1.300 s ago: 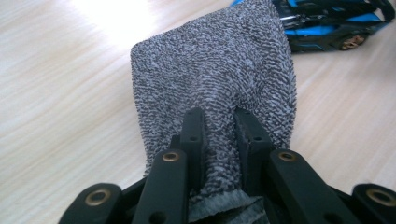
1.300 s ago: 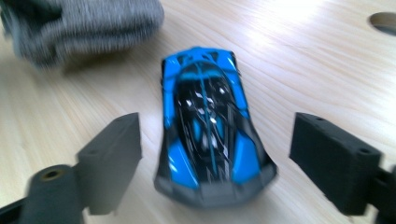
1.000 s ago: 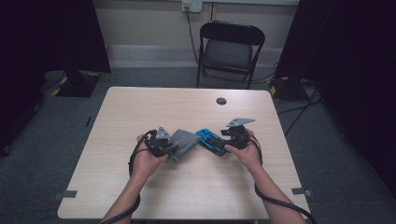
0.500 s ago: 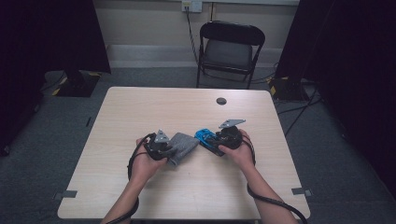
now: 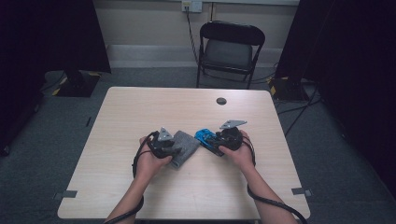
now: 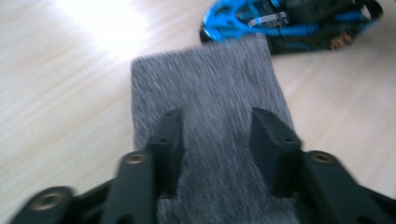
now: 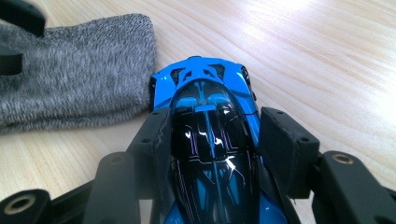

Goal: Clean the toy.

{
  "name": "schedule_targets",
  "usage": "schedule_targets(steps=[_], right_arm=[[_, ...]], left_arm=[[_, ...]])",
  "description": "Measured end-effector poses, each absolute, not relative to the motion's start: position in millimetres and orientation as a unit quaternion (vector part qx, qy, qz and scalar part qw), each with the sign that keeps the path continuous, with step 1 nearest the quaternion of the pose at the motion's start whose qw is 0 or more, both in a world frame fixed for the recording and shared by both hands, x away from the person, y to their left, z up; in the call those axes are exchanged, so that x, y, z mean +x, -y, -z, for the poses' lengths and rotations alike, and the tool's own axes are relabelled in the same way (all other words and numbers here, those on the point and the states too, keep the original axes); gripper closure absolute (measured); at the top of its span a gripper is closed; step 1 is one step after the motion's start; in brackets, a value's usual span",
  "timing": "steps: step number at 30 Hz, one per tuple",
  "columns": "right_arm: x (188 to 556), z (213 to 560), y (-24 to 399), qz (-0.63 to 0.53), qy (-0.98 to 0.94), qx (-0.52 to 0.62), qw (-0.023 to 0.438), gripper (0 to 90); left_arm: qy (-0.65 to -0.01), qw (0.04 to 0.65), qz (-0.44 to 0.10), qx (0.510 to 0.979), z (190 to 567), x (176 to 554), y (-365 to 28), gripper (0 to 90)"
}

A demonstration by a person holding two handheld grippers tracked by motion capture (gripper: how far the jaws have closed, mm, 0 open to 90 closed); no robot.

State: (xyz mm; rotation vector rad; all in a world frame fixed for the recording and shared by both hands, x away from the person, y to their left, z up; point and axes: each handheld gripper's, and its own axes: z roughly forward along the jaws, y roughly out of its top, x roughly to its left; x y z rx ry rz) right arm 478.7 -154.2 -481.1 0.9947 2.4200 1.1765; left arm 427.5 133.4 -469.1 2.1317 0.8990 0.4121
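I am holding my left gripper (image 6: 212, 140) over the near end of a grey sock (image 6: 205, 93) that is lying flat on the wooden table (image 5: 140, 107). Its jaws have just been opening and are now standing apart, one on each side of the sock's middle, with the knit showing between them and no pad pinching it. In the high view the sock (image 5: 186, 147) is sitting near the middle of the table, just right of my left hand (image 5: 152, 161).

My right gripper (image 7: 212, 140) is clamping a blue and black toy car (image 7: 210, 135) by its sides, both pads pressing against the body. The car's far end is touching, or almost touching, the sock's open end (image 7: 84, 70). From above, the car (image 5: 208, 139) is lying just right of the sock, close in front of my right hand (image 5: 238, 151).
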Motion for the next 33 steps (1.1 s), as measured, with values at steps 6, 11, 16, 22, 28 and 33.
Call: schedule_targets(steps=[6,11,16,22,28,33], right_arm=[[479,483,156,-0.414,-0.831,0.347,0.13,45.1],[479,482,155,-0.409,-0.835,0.343,0.132,45.4],[479,481,153,-0.405,-0.838,0.341,0.136,45.6],[480,482,152,-0.408,-0.836,0.341,0.136,45.6],[480,482,154,-0.407,-0.837,0.34,0.132,45.7],[480,481,154,-0.405,-0.838,0.341,0.131,45.7]], left_arm=[[-0.353,0.374,-0.147,0.845,481,438,-125,45.8],[-0.358,0.372,-0.131,0.846,490,442,-122,55.5],[-0.353,0.362,-0.117,0.855,487,442,-111,71.5],[-0.339,0.357,-0.103,0.864,484,437,-96,75.6],[-0.319,0.358,-0.086,0.873,483,429,-77,76.5],[-0.314,0.363,-0.071,0.874,483,425,-70,76.7]])
